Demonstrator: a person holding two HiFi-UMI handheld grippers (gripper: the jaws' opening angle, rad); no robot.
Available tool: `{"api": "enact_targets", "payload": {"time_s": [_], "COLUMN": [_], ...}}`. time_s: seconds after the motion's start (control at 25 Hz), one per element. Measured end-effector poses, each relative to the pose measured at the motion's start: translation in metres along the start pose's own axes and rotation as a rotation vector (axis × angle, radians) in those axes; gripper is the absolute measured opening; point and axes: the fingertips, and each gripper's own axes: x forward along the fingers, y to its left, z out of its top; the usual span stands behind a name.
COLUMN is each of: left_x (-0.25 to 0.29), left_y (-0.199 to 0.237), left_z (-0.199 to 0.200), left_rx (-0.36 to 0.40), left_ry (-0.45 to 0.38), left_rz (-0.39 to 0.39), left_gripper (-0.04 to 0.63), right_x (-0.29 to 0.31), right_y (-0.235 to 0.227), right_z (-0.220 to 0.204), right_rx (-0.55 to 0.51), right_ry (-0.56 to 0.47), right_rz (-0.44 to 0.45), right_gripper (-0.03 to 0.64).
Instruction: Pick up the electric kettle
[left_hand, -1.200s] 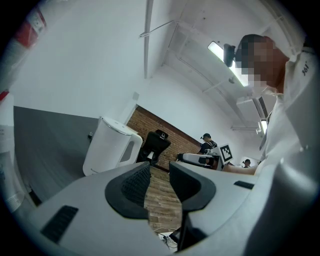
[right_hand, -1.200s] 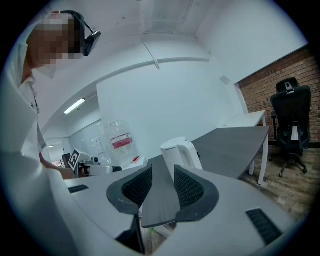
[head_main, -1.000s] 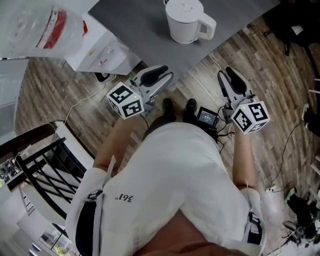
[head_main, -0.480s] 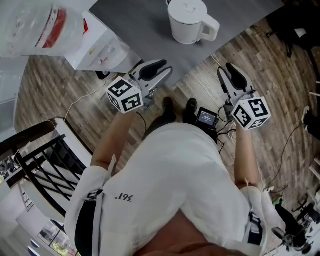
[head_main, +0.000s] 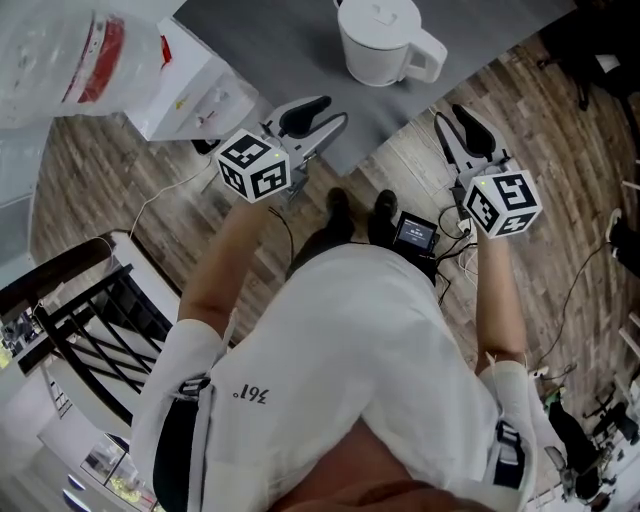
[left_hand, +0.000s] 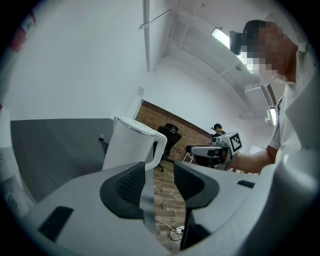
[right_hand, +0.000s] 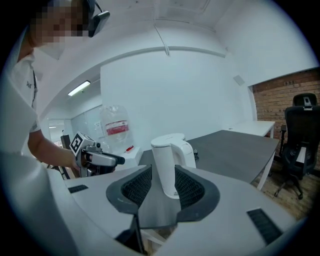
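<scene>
The white electric kettle (head_main: 385, 40) stands upright on the grey table (head_main: 270, 50), its handle toward the right of the head view. My left gripper (head_main: 322, 118) hangs over the table's near edge, short of the kettle and to its left. Its jaws have just been opening and nothing is between them. In the left gripper view the kettle (left_hand: 131, 145) stands beyond the left gripper (left_hand: 159, 182). My right gripper (head_main: 450, 120) is open and empty over the floor, below and to the right of the kettle. The kettle (right_hand: 170, 160) shows through the right gripper (right_hand: 163, 187).
A white water dispenser (head_main: 190, 90) with a clear bottle (head_main: 80, 50) stands left of the table. A black rack (head_main: 80, 320) is at the lower left. A small black device (head_main: 414, 233) and cables lie by the person's feet. A black office chair (right_hand: 300, 135) stands beyond the table.
Both grippers have moved up the picture toward the table and kettle. The left gripper's jaws stand wider apart than before.
</scene>
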Motion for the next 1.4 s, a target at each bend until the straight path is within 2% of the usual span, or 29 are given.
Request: {"api": "enact_targets", "payload": {"time_s": [0.4,0.64,1.12,1.4], "left_x": [0.028,0.042,0.076,0.091], "left_y": [0.052,0.077,0.111,0.115], "left_z": [-0.011,-0.012,-0.02,-0.017], "left_rx": [0.019,0.051,0.103,0.166], "left_ry": [0.099,0.142,0.225,0.236], "left_rz": [0.046,0.072,0.079,0.028], "left_gripper": [0.193,0.206,0.229,0.244], "right_x": [0.047,0.062,0.093,0.112], "right_y": [-0.033,-0.051,-0.066,-0.061], "right_z": [-0.012,-0.019,-0.033,-0.039], "right_rx": [-0.087,-0.12,-0.196,-0.265], "right_ry": [0.079,0.126,0.212,0.253], "right_rz": [-0.049,-0.054,-0.003,0.061], "right_gripper": [0.177,0.182,0.204,0.204]}}
